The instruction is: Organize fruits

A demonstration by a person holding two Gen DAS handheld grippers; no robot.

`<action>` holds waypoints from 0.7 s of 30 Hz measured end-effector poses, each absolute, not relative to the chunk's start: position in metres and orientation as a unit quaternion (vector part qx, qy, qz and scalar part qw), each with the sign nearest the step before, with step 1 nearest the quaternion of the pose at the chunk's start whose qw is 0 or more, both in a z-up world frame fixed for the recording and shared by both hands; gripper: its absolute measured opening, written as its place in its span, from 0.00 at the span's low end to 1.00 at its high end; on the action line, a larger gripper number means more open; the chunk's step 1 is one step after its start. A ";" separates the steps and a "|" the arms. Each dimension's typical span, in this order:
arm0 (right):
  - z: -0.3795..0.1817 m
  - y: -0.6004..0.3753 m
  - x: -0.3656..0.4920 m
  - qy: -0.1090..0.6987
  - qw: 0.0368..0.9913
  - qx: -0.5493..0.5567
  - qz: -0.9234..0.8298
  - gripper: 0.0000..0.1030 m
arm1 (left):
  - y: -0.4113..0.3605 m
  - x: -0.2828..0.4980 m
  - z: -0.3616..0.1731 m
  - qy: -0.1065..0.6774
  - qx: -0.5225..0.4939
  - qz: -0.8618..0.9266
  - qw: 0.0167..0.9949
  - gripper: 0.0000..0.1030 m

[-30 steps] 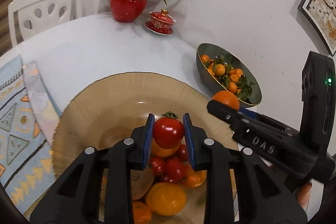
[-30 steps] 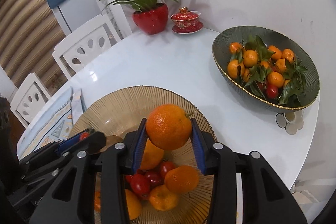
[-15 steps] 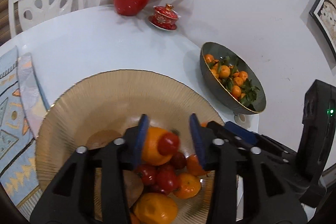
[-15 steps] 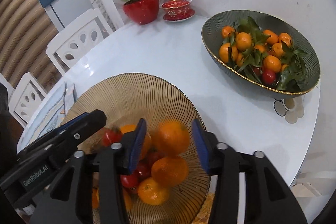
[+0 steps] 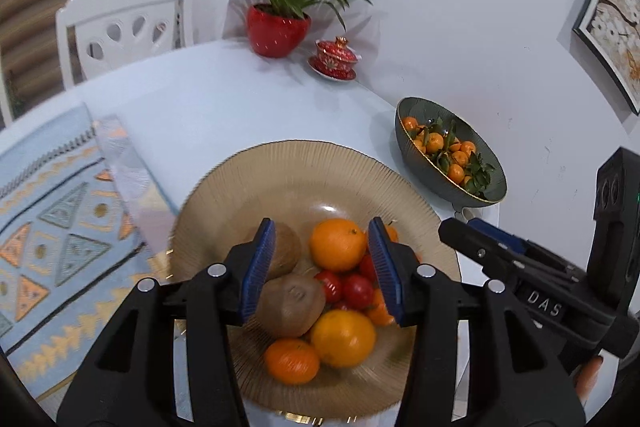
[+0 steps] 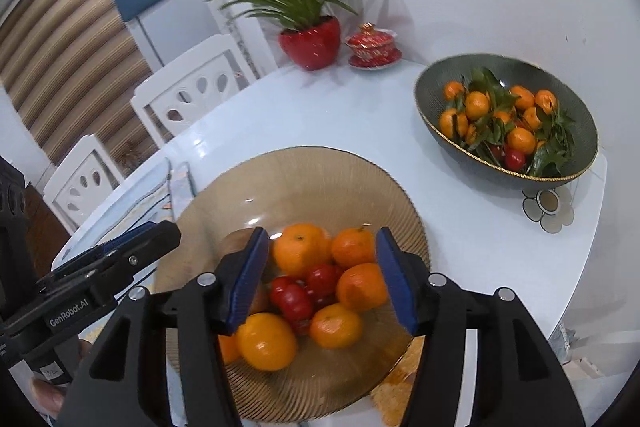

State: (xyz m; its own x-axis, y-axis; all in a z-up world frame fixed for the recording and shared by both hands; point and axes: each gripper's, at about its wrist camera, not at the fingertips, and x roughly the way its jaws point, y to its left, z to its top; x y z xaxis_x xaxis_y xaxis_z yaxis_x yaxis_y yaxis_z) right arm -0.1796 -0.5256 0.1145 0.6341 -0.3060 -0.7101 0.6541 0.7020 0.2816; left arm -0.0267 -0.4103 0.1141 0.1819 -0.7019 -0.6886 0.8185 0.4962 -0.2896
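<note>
A ribbed amber glass bowl (image 5: 304, 167) (image 6: 320, 171) holds oranges (image 5: 338, 245) (image 6: 300, 249), red tomatoes (image 5: 356, 291) (image 6: 294, 301) and two brown kiwis (image 5: 290, 305). My left gripper (image 5: 322, 269) hangs open above that pile with nothing between its blue pads. My right gripper (image 6: 320, 277) is open too, above the same bowl and empty. Each gripper shows at the edge of the other's view: the right gripper (image 5: 520, 267) and the left gripper (image 6: 100, 267). A dark green bowl (image 5: 486, 189) (image 6: 568, 171) of mandarins with leaves, plus a tomato (image 6: 514, 159), stands at the right.
A red potted plant (image 5: 278, 31) (image 6: 310, 43) and a red lidded cup (image 5: 336, 57) (image 6: 372, 45) stand at the back of the white round table (image 5: 200, 99). A patterned placemat (image 5: 52, 211) lies left. White chairs (image 6: 188, 95) ring the table. A flower coaster (image 6: 548, 209) sits by the green bowl.
Both grippers opened: the left let go of a tomato and the right let go of an orange, and both fruits now lie in the amber bowl. Both grippers rose and pulled back.
</note>
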 end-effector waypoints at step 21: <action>0.157 -0.366 -0.151 0.311 0.918 0.178 -0.173 0.62 | -0.232 -0.074 0.162 0.308 0.059 -0.438 0.842 0.62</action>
State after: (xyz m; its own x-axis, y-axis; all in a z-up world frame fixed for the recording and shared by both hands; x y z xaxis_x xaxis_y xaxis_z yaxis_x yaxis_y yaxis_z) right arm -0.1513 -0.3659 0.1571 0.7471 -0.2066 -0.6318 0.4280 0.8768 0.2193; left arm -0.0737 -0.2321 0.1620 0.4262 -0.7013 -0.5715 0.7744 0.6093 -0.1702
